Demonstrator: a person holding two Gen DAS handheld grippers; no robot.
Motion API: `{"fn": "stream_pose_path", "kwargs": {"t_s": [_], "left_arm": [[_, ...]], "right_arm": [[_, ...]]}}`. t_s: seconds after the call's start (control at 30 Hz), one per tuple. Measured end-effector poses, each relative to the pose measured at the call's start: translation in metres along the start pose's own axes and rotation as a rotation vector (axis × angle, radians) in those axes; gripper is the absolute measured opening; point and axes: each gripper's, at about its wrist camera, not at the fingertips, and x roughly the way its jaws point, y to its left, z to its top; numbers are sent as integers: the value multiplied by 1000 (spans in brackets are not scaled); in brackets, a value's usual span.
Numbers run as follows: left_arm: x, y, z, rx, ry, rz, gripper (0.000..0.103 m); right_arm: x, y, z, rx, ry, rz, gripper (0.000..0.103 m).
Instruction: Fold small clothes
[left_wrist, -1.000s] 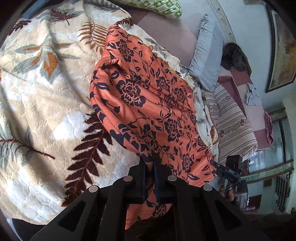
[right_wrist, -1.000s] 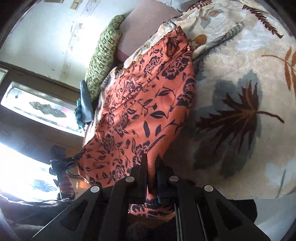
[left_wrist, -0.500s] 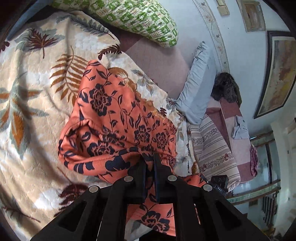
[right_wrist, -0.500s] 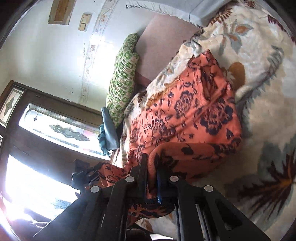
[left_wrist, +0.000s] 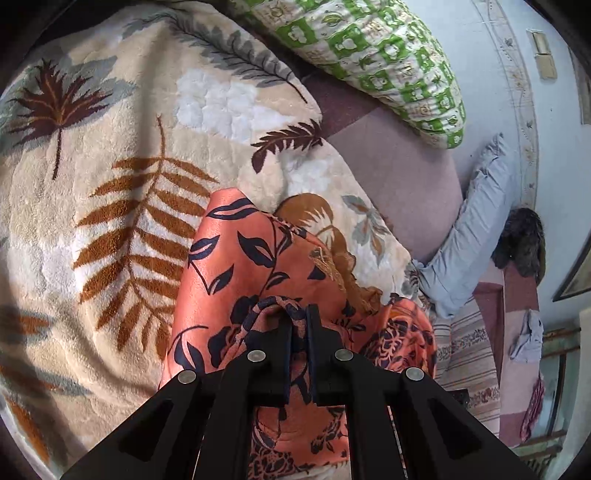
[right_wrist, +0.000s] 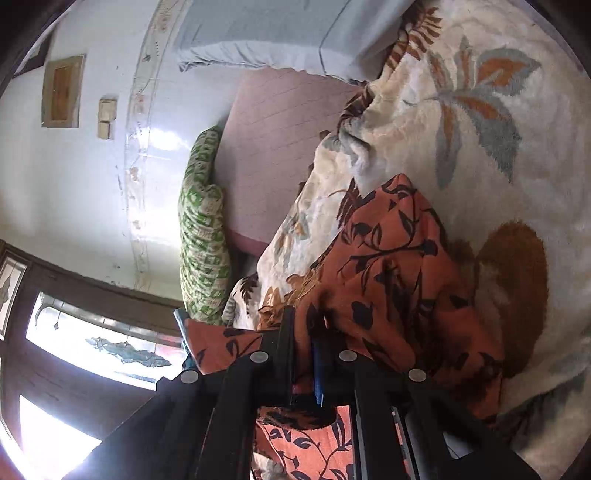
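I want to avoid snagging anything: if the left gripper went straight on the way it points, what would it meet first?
The left gripper is shut on the orange floral garment, so more of that cloth comes first, then probably the leaf-print blanket beneath; depth is unclear.

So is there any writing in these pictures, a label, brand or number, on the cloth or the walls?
None can be read.
Orange floral-print garment: pattern only, no visible label or tag.
Cream leaf-patterned plush blanket: leaves only.
Green-and-white patterned pillow: motifs, no words.
Framed wall picture: too blurred to tell.
Black gripper fingers: no markings visible.
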Motion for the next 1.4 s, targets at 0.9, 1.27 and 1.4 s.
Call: {"fn": "stream_pose_path", "kwargs": {"t_s": [0.9,1.27,1.4], "left_arm": [[-63,-2,-84,116,86,-64,46],[-18,55,-92,-45,113,-39,46],[0,56,-85,-65,112,1,43]], "right_arm": [[-23,28,-55,-109,104,-79,61],[30,14,-142,-6,257,-139,62],[44,5,-143,81,210,-149,62]]}}
